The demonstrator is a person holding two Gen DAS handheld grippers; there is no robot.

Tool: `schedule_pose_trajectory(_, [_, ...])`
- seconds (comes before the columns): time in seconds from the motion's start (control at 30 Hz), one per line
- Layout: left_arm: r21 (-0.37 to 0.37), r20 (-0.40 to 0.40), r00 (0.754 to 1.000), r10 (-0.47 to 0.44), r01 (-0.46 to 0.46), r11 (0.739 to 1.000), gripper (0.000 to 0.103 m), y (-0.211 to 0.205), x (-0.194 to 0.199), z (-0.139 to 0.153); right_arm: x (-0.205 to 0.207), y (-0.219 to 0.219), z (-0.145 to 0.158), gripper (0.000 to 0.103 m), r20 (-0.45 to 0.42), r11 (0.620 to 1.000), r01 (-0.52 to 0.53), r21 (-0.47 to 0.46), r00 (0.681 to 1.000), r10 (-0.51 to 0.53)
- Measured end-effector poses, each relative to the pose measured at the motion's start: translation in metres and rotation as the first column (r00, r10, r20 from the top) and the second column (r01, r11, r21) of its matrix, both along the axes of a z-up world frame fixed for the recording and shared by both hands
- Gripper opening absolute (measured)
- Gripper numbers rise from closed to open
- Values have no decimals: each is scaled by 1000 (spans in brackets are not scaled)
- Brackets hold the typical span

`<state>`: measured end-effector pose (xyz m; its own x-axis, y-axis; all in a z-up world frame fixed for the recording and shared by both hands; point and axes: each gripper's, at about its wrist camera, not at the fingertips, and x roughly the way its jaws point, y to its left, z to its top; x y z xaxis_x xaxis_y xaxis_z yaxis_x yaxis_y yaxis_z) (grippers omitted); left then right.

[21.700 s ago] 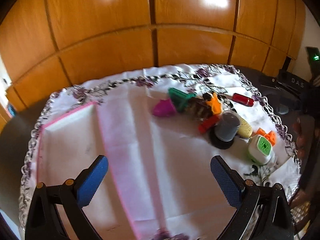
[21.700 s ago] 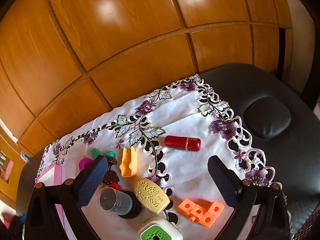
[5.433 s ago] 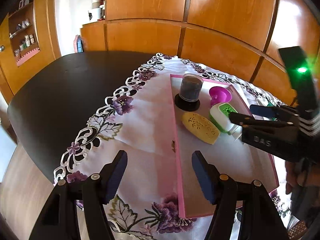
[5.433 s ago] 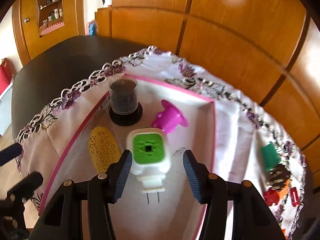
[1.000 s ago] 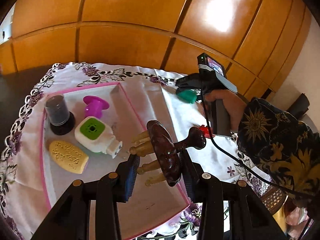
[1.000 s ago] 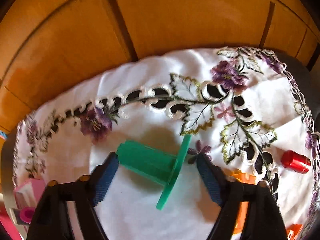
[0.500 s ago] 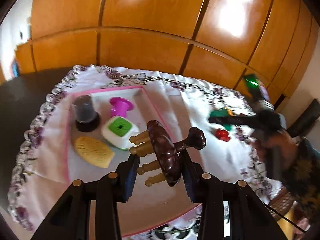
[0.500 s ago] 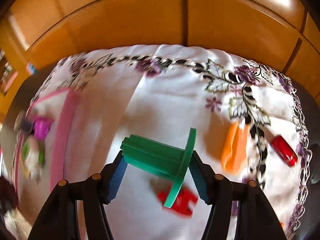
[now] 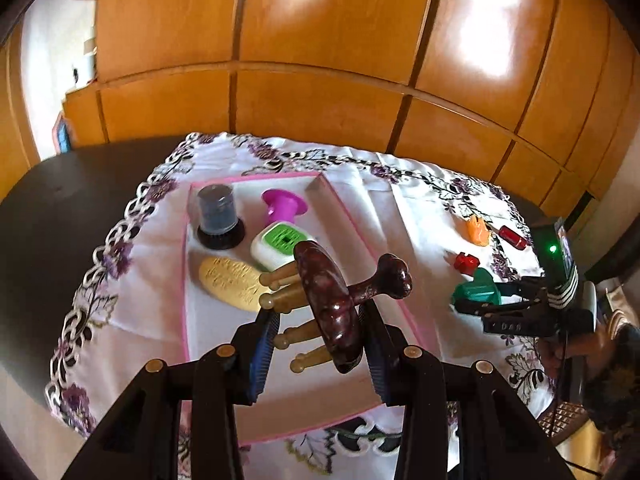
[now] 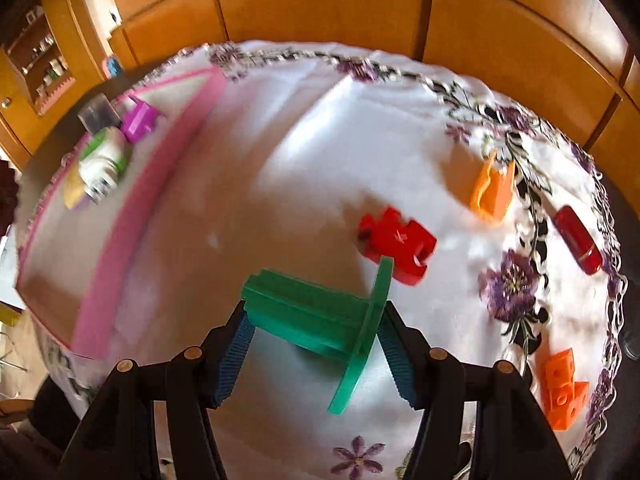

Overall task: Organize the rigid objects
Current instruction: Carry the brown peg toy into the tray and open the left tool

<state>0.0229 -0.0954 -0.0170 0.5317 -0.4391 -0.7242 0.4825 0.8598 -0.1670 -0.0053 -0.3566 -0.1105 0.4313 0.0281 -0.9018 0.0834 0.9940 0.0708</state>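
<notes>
Dark surface [image 9: 60, 200], covered by a white embroidered cloth [image 9: 400, 200] with purple flowers.

Pink-rimmed tray [image 9: 182, 264], left part of the cloth. Contents, left to right: grey-capped jar on a black base [image 9: 218, 216], upright at the far left corner; yellow embossed oval piece [image 9: 232, 282], lying flat nearer the camera; magenta flanged spool [image 9: 282, 206] at the far side; white plug-in unit with a green face [image 9: 280, 244], just beside the spool and touching or nearly touching the oval piece.

Left hand-held gripper [image 9: 316, 340], over the tray: closed on a dark brown wooden massager [image 9: 328, 300], pads pressing its body from both sides. Pale wooden pegs point left, the knobbed handle points right.

Right hand-held gripper [image 10: 314, 344], over the bare cloth right of the tray: closed on a green flanged spool [image 10: 316, 312], held crosswise with the flange to the right.

Loose on the cloth, right part: red puzzle-shaped block [image 10: 396, 244], just beyond the green spool; orange clip-like piece [image 10: 492, 192]; red cylinder [image 10: 578, 240] near the lace edge; orange linked cubes [image 10: 562, 396] at the near right edge. This view is blurred, so finer shapes are uncertain.
</notes>
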Motion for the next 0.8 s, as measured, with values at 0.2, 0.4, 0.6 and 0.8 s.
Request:
schedule_pose_trajectory(0.2, [-23, -63, 995, 71, -73, 997, 41, 33, 3, -12, 1, 0, 0, 63, 2, 1000, -2, -11, 1000, 2])
schedule_pose_trajectory(0.4, [-46, -115, 988, 102, -108, 993, 41, 48, 17, -20, 1, 2, 0, 63, 0, 1000, 1, -12, 1000, -1])
schedule_pose_trajectory(0.6, [-25, -93, 991, 94, -97, 995, 41, 33, 48, -18, 2, 2, 0, 63, -1, 1000, 1, -10, 1000, -1])
schedule_pose_trajectory(0.8, [-53, -104, 989, 106, -112, 992, 41, 19, 90, -17, 2, 2, -2, 62, -8, 1000, 3, -19, 1000, -3])
